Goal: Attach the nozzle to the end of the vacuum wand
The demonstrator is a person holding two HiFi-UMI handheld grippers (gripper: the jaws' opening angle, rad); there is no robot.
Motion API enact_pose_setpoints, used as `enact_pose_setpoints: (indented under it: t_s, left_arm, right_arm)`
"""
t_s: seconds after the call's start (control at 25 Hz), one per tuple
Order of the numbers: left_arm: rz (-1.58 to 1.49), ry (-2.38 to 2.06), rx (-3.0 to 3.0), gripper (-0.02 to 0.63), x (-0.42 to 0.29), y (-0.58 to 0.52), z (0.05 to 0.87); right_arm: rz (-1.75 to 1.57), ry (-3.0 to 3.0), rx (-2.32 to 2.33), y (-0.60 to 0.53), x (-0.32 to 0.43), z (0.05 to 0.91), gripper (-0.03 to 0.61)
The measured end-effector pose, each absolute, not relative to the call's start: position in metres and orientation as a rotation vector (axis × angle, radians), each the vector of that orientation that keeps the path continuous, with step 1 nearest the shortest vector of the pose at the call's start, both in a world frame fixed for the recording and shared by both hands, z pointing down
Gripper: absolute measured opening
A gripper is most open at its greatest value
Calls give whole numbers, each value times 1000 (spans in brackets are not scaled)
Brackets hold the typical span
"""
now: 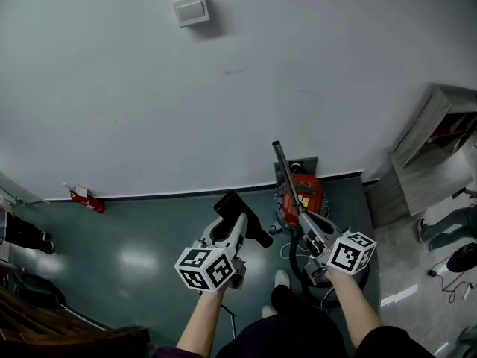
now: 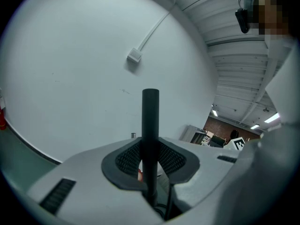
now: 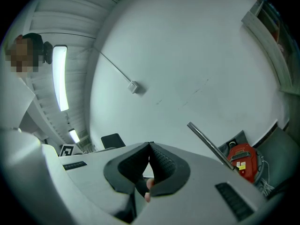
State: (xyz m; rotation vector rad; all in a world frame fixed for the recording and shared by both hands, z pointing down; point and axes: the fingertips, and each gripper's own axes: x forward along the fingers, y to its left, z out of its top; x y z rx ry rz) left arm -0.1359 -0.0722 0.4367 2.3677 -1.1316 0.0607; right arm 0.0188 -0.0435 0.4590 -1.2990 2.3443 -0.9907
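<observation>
Black nozzle (image 1: 242, 216) (image 2: 150, 125) sits left of the red vacuum canister (image 1: 309, 192) (image 3: 243, 159), clenched upright in the left gripper (image 1: 231, 230) (image 2: 151, 158). The metal vacuum wand (image 1: 287, 174) (image 3: 208, 144) slants up over the canister, its lower end at the right gripper (image 1: 313, 228) (image 3: 150, 146). That gripper's tips meet. A dark piece low betw. the pads is maybe the wand's handle, hard to tell. Nozzle and wand are apart.

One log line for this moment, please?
left gripper shut on black nozzle | right gripper shut, wand alongside | not yet attached
</observation>
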Motion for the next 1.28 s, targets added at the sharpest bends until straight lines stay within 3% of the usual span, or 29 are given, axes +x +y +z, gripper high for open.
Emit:
enact_pose_setpoints:
  t_s: [1.28]
  left_arm:
    - [121, -1104, 2386, 87, -114, -199, 441]
  right_arm:
    - [-1017, 2279, -1349, -158, 47, 480, 18]
